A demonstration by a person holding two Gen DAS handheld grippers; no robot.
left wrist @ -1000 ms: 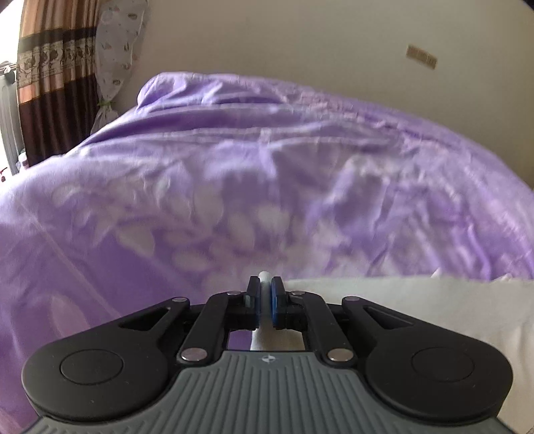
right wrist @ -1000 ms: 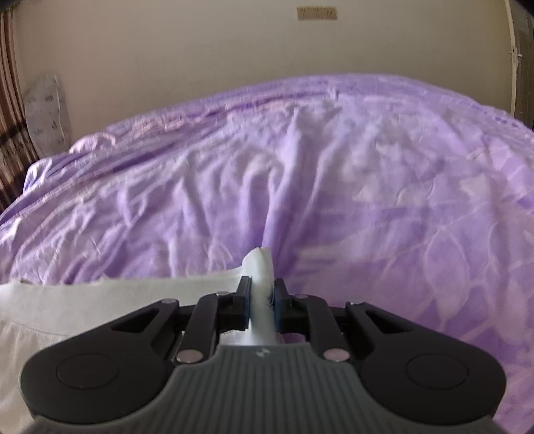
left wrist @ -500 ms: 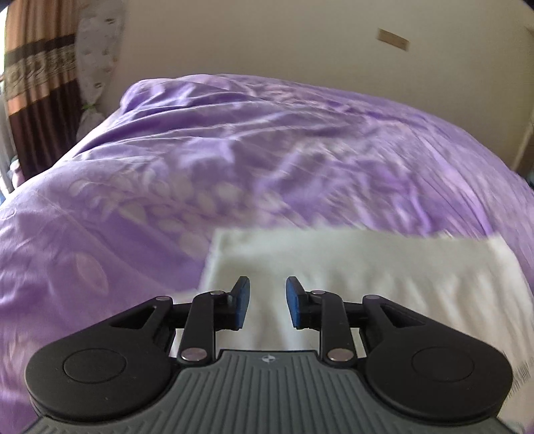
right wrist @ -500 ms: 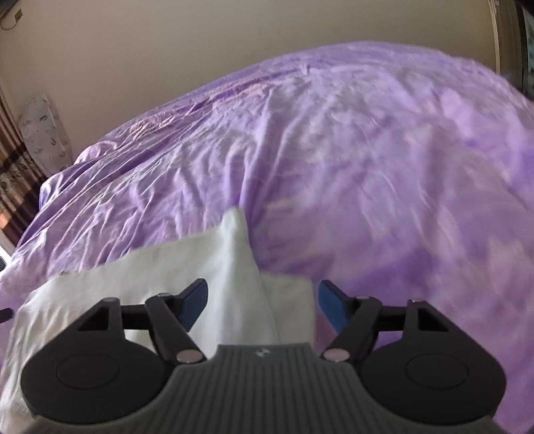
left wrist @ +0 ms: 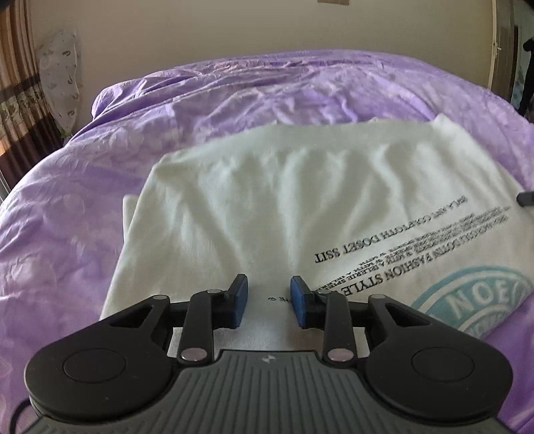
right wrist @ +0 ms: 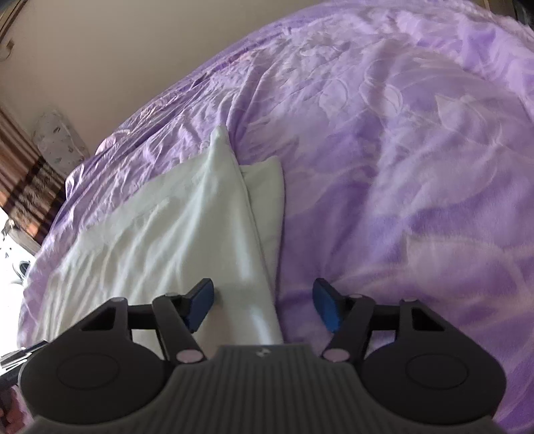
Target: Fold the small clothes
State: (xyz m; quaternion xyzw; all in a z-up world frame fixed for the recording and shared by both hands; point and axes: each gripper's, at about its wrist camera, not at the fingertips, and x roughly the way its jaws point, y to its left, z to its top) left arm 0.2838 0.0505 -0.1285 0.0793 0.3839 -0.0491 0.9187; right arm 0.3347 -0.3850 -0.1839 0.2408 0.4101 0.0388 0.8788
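Note:
A white T-shirt [left wrist: 267, 200] with black lettering and a teal round print lies flat on the purple bedspread [left wrist: 83, 217]. My left gripper [left wrist: 268, 305] is open and empty, just above the shirt's near edge. In the right wrist view the shirt [right wrist: 173, 240] shows its right side, with a folded sleeve or flap beside it. My right gripper [right wrist: 263, 303] is wide open and empty over the shirt's right edge. The tip of the right gripper shows at the right edge of the left wrist view [left wrist: 525, 198].
The bedspread [right wrist: 417, 167] covers the whole bed. A beige wall [left wrist: 233, 30] stands behind it. A brown patterned curtain [left wrist: 16, 110] and a pale patterned object [left wrist: 61, 80] stand at the far left. A doorway [left wrist: 514, 53] is at the far right.
Both grippers were shut on the shirt's edge one second ago. They have opened, let the shirt drop flat on the bed, and drawn back and up.

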